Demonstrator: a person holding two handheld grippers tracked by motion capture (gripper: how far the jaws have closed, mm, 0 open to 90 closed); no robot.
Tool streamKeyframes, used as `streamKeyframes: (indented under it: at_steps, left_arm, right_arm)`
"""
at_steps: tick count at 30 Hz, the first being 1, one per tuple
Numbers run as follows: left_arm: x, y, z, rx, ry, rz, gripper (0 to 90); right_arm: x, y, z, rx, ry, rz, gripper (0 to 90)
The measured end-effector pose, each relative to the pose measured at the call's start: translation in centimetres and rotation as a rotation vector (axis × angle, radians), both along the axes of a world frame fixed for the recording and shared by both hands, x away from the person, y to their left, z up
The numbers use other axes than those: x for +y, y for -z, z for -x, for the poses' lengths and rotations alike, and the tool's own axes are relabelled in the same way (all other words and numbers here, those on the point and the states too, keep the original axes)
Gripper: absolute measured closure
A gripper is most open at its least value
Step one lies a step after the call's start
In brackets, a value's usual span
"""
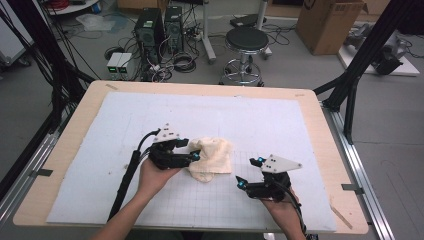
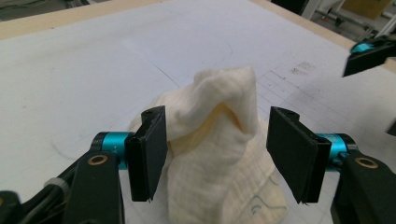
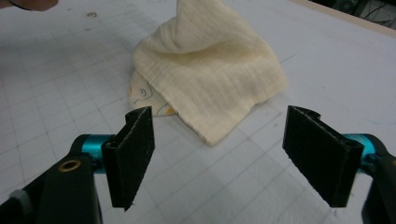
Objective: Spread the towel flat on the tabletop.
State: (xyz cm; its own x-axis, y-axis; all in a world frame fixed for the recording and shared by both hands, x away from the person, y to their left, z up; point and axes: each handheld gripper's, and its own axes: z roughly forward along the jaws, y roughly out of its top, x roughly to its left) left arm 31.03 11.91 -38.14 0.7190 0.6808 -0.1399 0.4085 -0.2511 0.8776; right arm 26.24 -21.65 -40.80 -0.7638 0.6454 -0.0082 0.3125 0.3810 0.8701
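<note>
White padding covers the worktop; the crumpled cloth sits between the wide-open pads of the left tool, unpinched. Right tool, open and empty, faces it from nearby.

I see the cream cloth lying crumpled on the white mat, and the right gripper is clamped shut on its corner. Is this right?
Not quite. The cream cloth does lie crumpled on the white mat, but the right gripper is not clamped on it: the right gripper view shows its fingers standing apart with bare mat between them, short of the cloth.
</note>
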Motion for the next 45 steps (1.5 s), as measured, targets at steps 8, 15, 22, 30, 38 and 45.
streamKeyframes:
  at_steps: [8, 15, 22, 30, 38, 45]
  left_arm:
    - [5.1, 0.0, 3.1, -0.049, -0.048, 0.014, 37.3]
    - [7.2, 0.5, 5.0, -0.095, -0.043, -0.011, 34.0]
    - [7.8, 1.8, 5.7, -0.1, -0.025, -0.019, 33.2]
    - [7.7, 2.8, 5.5, -0.095, -0.017, -0.069, 32.9]
    - [7.6, 3.2, 5.3, -0.09, -0.014, -0.079, 33.0]
    - [7.7, 3.2, 5.3, -0.091, -0.012, -0.084, 33.0]
  right_arm:
    - [1.6, 0.0, -2.2, 0.02, -0.024, 0.004, 31.6]
    - [2.3, 0.1, -3.5, 0.046, -0.038, 0.005, 40.6]
    - [3.7, 1.7, -4.6, 0.104, -0.054, 0.087, 47.4]
    - [4.7, 3.3, -5.4, 0.166, -0.078, 0.153, 57.1]
    - [4.8, 3.4, -5.3, 0.179, -0.094, 0.157, 74.2]
    - [4.7, 3.3, -5.1, 0.189, -0.12, 0.144, 87.9]
